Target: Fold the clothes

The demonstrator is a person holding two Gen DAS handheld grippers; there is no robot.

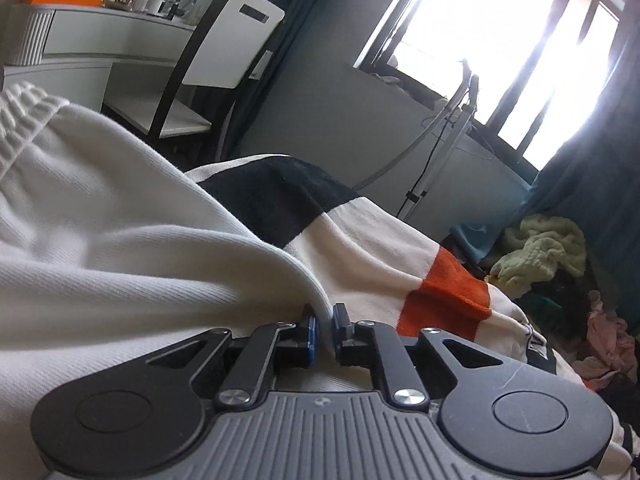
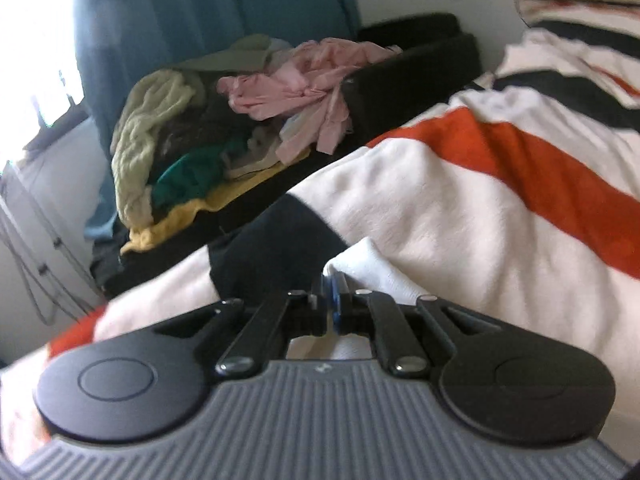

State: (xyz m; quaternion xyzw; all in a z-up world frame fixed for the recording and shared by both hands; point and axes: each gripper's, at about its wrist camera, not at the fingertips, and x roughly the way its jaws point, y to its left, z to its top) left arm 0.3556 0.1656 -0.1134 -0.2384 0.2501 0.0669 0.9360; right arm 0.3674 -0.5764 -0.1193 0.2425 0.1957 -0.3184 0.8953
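Left tool: your left tool (image 1: 325, 322) is nearly closed, its blue-padded jaws pinching the hem edge of the white ribbed-knit garment (image 1: 120, 232).
Right tool: your right tool (image 2: 331, 288) is closed almost fully on a corner of the same white cloth (image 2: 372, 264), which sticks up just beyond the jaws.
White garment: in the left wrist view it spreads wide to the left of your tool, with a gathered elastic band at its far left, and drapes over the bed.
Bed cover: under both tools lies a cream fleece blanket with black and orange stripes (image 2: 460, 200); the garment rests on it.
Laundry heap: a pile of loose clothes (image 2: 240, 120), pale green knit, pink, dark green and yellow pieces, sits on a dark surface just beyond the bed's edge, well apart from your tools.
Room, left view: a white chair with a black frame (image 1: 216, 64) stands at a white dressing tabletop (image 1: 100, 36) crowded with small bottles; a bright window (image 1: 500, 40) with teal curtains is to the right.
Image quality: the right wrist view is blurred.
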